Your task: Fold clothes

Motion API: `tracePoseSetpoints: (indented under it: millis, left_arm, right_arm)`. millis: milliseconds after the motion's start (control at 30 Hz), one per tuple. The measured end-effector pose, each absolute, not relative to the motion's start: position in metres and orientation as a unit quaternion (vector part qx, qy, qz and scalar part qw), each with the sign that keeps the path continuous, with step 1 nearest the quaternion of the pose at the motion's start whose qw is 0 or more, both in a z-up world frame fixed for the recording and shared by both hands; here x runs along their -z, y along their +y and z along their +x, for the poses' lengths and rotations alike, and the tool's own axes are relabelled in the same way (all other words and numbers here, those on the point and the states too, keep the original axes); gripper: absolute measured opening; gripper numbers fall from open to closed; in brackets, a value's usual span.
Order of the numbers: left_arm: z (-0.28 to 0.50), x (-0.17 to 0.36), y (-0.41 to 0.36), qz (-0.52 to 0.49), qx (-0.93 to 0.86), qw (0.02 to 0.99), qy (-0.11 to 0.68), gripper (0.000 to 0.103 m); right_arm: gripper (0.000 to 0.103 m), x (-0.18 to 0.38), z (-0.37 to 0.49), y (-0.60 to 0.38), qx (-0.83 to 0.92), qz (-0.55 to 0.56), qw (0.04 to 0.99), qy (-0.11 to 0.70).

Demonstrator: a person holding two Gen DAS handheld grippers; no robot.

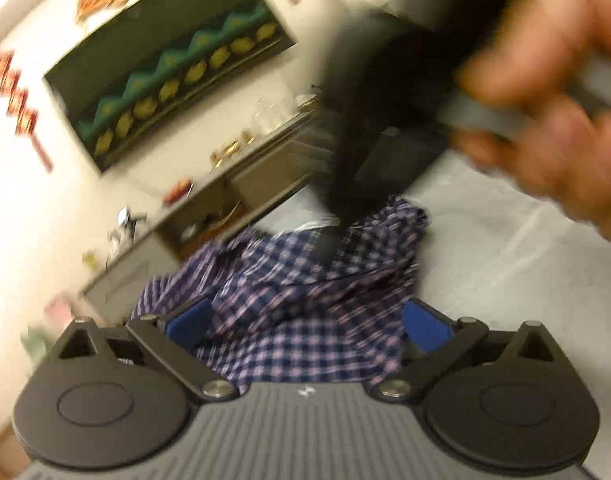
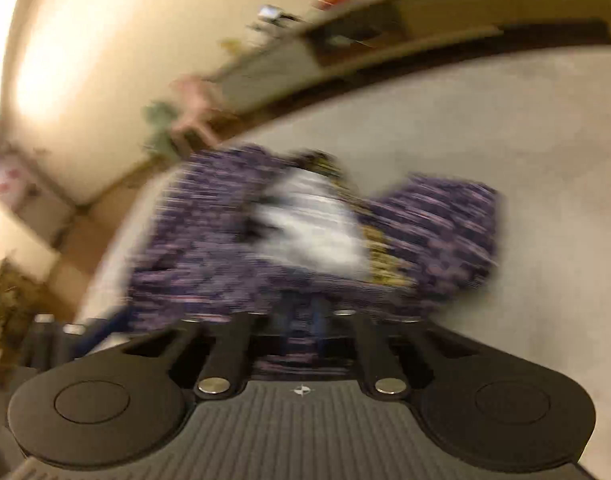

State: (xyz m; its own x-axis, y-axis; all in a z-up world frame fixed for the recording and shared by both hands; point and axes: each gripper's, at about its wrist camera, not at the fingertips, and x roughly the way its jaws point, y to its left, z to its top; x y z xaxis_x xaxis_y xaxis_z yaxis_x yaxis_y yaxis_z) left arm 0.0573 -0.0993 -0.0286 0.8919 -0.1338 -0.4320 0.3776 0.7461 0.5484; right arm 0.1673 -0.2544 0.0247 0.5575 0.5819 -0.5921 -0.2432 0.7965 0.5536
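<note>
A navy, white and pink plaid shirt [image 1: 297,280] lies crumpled on a pale grey cloth-covered surface [image 1: 497,248]. My left gripper [image 1: 305,320] is open, and its blue pads [image 1: 187,322] stand wide apart on either side of the shirt's near edge. A hand [image 1: 553,92] holds my right gripper [image 1: 365,120] above, its dark tip reaching down into the shirt. The right wrist view is heavily blurred. There my right gripper [image 2: 305,316] is shut on a fold of the plaid shirt [image 2: 209,232], whose white inner part [image 2: 313,228] shows.
A long low cabinet [image 1: 241,184] with small cluttered items runs along the wall behind the surface. Above it hang a dark framed picture [image 1: 165,68] and red decorations [image 1: 17,100]. Pink and green objects [image 2: 185,100] stand by the wall.
</note>
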Motion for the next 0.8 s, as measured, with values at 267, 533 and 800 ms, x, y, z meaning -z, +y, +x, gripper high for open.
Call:
tracePoseSetpoints:
  millis: [267, 533, 800]
  left_arm:
    - [0.064, 0.045, -0.12, 0.381, 0.096, 0.902, 0.181, 0.085]
    - [0.052, 0.045, -0.119, 0.398, 0.125, 0.893, 0.166, 0.102]
    - [0.062, 0.053, -0.127, 0.411, 0.077, 0.896, 0.148, 0.056]
  right_arm:
    - [0.009, -0.096, 0.135, -0.246, -0.297, 0.196, 0.884, 0.302]
    - [0.047, -0.034, 0.186, -0.276, -0.225, 0.166, 0.843, 0.46]
    - [0.004, -0.105, 0.148, -0.276, -0.346, 0.228, 0.817, 0.401]
